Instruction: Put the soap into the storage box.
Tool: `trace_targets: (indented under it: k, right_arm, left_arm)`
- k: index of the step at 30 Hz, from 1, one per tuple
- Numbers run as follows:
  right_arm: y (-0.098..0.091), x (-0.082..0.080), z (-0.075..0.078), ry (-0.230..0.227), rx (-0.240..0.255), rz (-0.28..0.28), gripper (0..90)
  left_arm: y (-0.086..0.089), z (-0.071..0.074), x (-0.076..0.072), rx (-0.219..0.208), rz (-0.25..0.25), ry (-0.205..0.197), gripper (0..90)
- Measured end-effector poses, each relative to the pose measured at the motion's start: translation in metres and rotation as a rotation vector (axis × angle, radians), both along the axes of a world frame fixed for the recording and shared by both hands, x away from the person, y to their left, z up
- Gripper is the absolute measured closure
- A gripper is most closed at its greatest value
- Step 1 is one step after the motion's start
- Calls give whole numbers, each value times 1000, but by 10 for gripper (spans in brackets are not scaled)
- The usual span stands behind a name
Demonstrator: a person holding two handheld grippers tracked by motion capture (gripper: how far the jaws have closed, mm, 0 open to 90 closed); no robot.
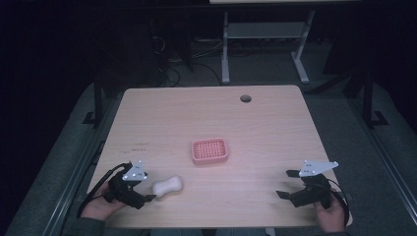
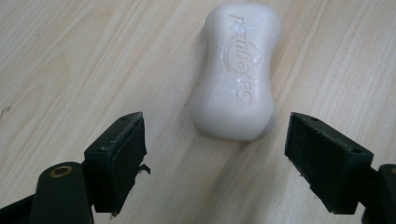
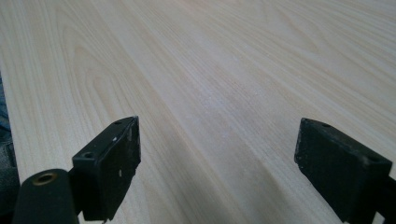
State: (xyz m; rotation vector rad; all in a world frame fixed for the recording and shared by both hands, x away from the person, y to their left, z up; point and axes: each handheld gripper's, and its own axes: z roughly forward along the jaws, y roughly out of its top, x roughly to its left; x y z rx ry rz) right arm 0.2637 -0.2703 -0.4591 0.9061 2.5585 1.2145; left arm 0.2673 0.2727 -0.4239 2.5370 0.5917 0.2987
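Just ahead, left gripper (image 2: 212,154) faces soap (image 2: 237,70).

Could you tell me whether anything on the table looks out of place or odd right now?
The white soap bar lies on the bare table before the open left gripper, not in the empty pink soap dish. Nothing looks spilled or damaged.

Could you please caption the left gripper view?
Open left gripper approaching a white soap bar lying on the wooden table.
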Motion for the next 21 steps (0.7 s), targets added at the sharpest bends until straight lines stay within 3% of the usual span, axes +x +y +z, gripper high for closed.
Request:
trace_targets:
  k: [21]
  right_arm:
    - [2,1,0,4,-4,11,142]
  left_arm:
    - [-18,-5,6,15,-51,17,206]
